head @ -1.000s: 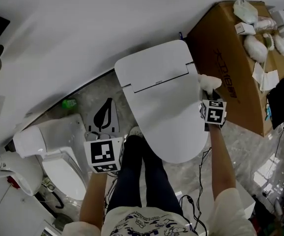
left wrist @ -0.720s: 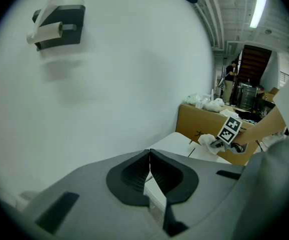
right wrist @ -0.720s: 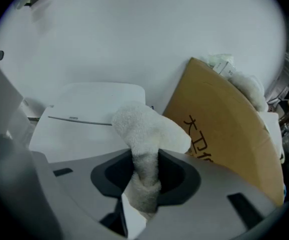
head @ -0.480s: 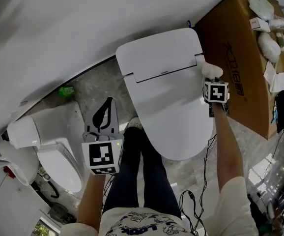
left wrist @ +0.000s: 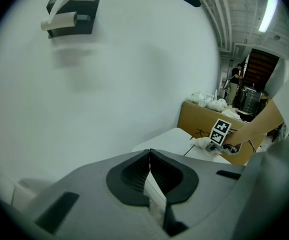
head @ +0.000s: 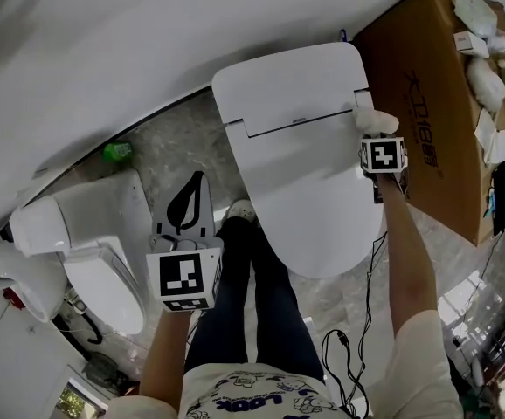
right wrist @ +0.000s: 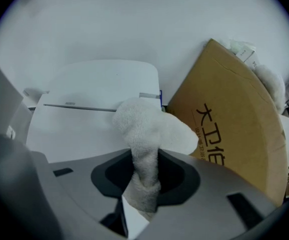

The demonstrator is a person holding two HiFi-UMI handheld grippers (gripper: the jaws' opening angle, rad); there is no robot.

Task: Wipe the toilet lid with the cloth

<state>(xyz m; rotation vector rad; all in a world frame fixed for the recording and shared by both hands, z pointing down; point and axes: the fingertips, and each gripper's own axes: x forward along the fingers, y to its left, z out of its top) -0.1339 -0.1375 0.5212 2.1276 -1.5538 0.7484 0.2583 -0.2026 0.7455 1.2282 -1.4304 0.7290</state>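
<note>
The white toilet lid [head: 309, 190] lies shut, with the flat tank cover [head: 287, 85] behind it. My right gripper [head: 373, 129] is shut on a fluffy white cloth [head: 375, 120], which rests at the lid's right rear corner by the hinge seam. In the right gripper view the cloth [right wrist: 152, 134] bunches out from between the jaws of the right gripper [right wrist: 144, 181] over the lid [right wrist: 69, 129]. My left gripper [head: 183, 221] hangs left of the toilet above the floor, pointing at the wall; its jaws meet on nothing in the left gripper view [left wrist: 149, 171].
A large brown cardboard box [head: 436, 103] with white packets on top stands tight against the toilet's right side. A second white toilet [head: 95, 251] sits at the left. The person's legs [head: 244, 304] stand in front of the lid. A black cable [head: 357, 321] trails on the floor.
The right gripper with the cloth has slid a little farther back along the lid's right edge toward the hinge. The left gripper has stayed about where it was.
</note>
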